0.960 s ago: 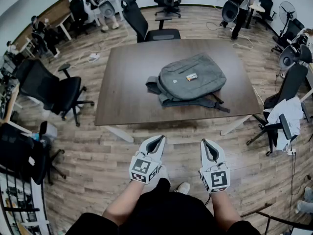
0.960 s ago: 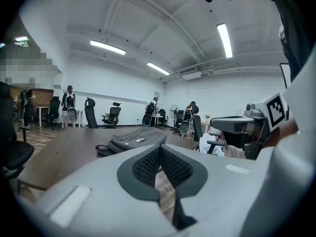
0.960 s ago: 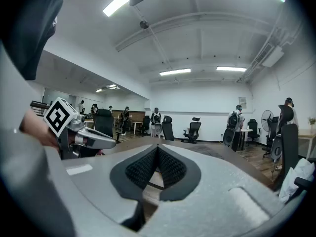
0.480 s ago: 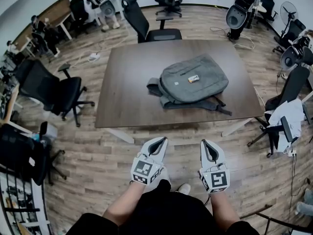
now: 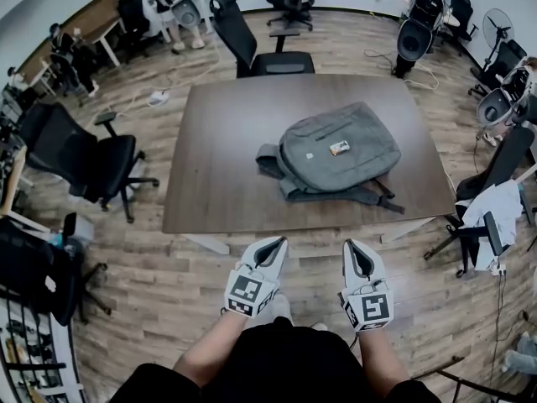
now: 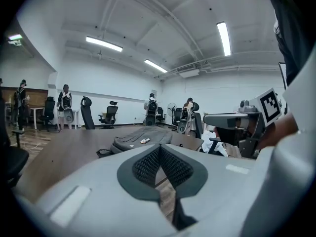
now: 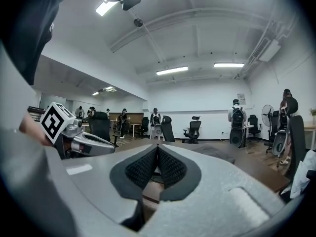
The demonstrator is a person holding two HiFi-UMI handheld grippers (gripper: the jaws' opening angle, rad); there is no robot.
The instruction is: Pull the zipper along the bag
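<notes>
Grey bag (image 5: 340,145) flat on table (image 5: 218,166), long axis left-right, straps toward viewer, left gripper (image 5: 270,244) and right gripper (image 5: 356,247) clenched, empty

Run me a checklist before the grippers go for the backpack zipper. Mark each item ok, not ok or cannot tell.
1. Backpack lies flat on the table: ok.
2. Left gripper empty: ok. Its jaws are together with nothing between them.
3. Right gripper empty: ok. Its jaws are together too.
4. Grippers at the bag: not ok. Both are short of the table's near edge, apart from the backpack.
5. Zipper pull located: cannot tell. It is too small to make out from here.
6. Bag surface free of loose things: not ok. A small flat item lies on top of it.
</notes>
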